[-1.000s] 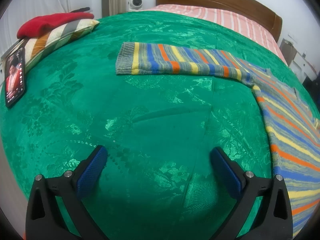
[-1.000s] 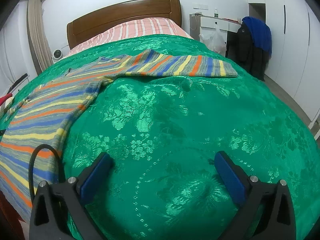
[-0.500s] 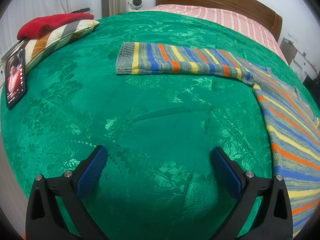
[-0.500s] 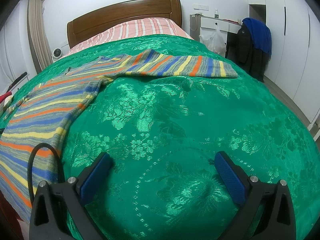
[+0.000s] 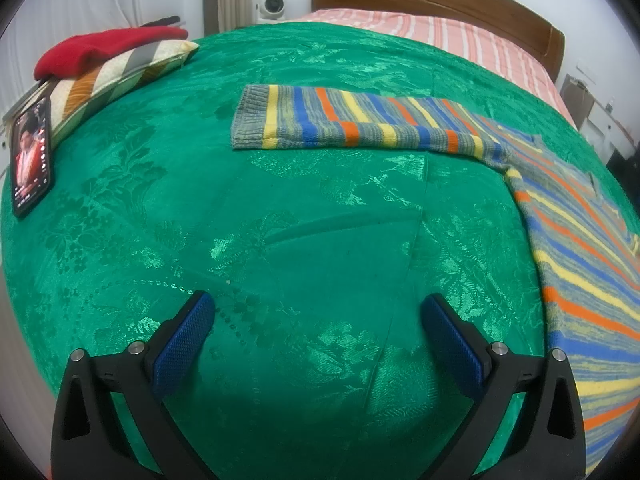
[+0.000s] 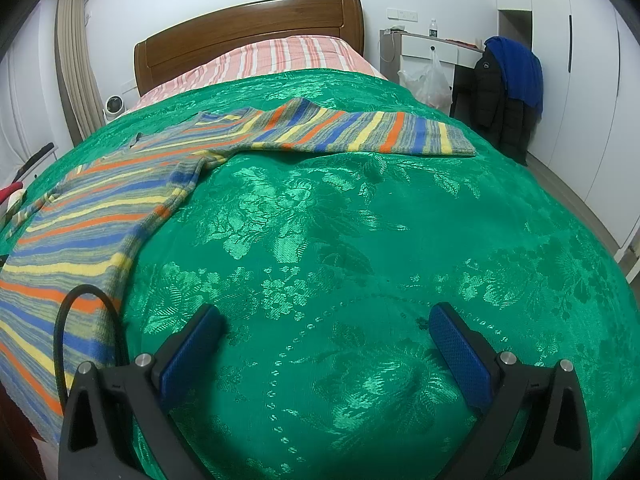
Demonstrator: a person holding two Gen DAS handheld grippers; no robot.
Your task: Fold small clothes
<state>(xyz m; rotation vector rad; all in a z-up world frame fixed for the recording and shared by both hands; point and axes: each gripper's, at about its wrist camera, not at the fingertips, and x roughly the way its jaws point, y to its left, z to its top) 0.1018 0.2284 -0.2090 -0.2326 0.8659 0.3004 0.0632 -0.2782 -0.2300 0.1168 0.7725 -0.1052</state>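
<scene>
Striped sweater (image 5: 560, 216) lies flat on the green bedspread (image 5: 280, 208), body toward the foot of the bed, both sleeves stretched straight out to the sides. No fold started yet, by the look of it.

Your left gripper (image 5: 318, 334) hangs above bare bedspread with its jaws spread wide and nothing between the blue pads (image 5: 182, 346). The left sleeve (image 5: 352, 120) lies ahead of it, cuff end pointing left, well apart from the fingertips. The sweater body runs along the right edge of this view.

Your right gripper (image 6: 326, 344) is likewise spread wide and empty over bare cloth. The right sleeve (image 6: 360, 130) lies ahead, cuff to the right; the body sits off to the left, near the left finger but not touching it. A black cable (image 6: 80, 320) loops over the body in the foreground.

Judgement: you hold each gripper outboard of the body, facing its own sleeve, so that each cuff can be pinched and carried inward across the chest. Spreading the sleeves flat gives a clean edge to grip.

Risk: the bedspread is slick and wrinkles easily; pinch too deep and you lift it along with the knit.

Phone (image 5: 32, 160), striped pillow (image 5: 116, 72) and red garment (image 5: 100, 48) sit at the far left, clear of the sleeve.
</scene>
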